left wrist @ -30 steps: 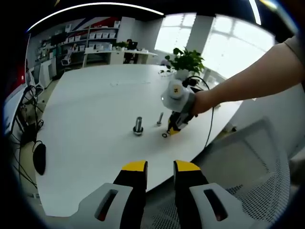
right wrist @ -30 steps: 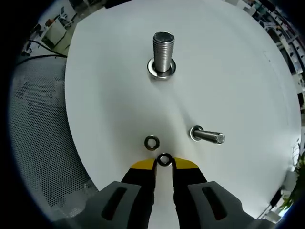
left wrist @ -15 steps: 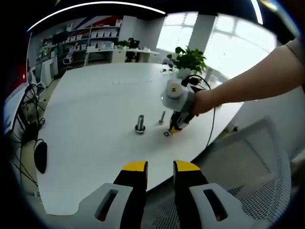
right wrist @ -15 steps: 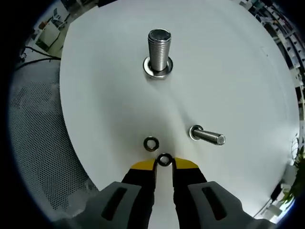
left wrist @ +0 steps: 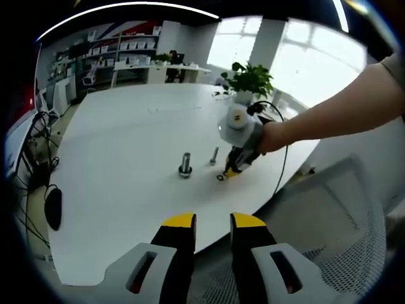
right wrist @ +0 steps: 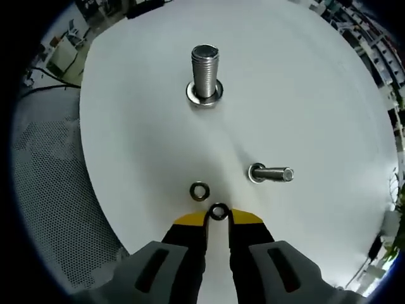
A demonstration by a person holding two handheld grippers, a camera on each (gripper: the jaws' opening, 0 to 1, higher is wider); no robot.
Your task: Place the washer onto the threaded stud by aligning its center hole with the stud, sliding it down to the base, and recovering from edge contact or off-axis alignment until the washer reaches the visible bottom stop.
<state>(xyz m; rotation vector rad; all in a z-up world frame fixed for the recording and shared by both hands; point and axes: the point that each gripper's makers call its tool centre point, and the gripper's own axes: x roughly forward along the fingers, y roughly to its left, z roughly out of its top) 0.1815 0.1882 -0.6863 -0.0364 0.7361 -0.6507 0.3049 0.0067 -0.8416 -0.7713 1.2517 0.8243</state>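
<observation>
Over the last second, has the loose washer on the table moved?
No. The loose washer keeps its place beside the small stud; only the right tool, shut on the held washer, shifted slightly.

An office, this: big white worktop (left wrist: 120,145), shelves (left wrist: 130,47) of boxes behind, bright windows (left wrist: 304,63), potted plant (left wrist: 250,81), mesh chair (left wrist: 342,234).

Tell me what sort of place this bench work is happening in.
Probably an office or lab workspace: a large white table, shelving with storage boxes along the far wall, a potted plant by bright windows, and a mesh office chair at the table edge.
</observation>
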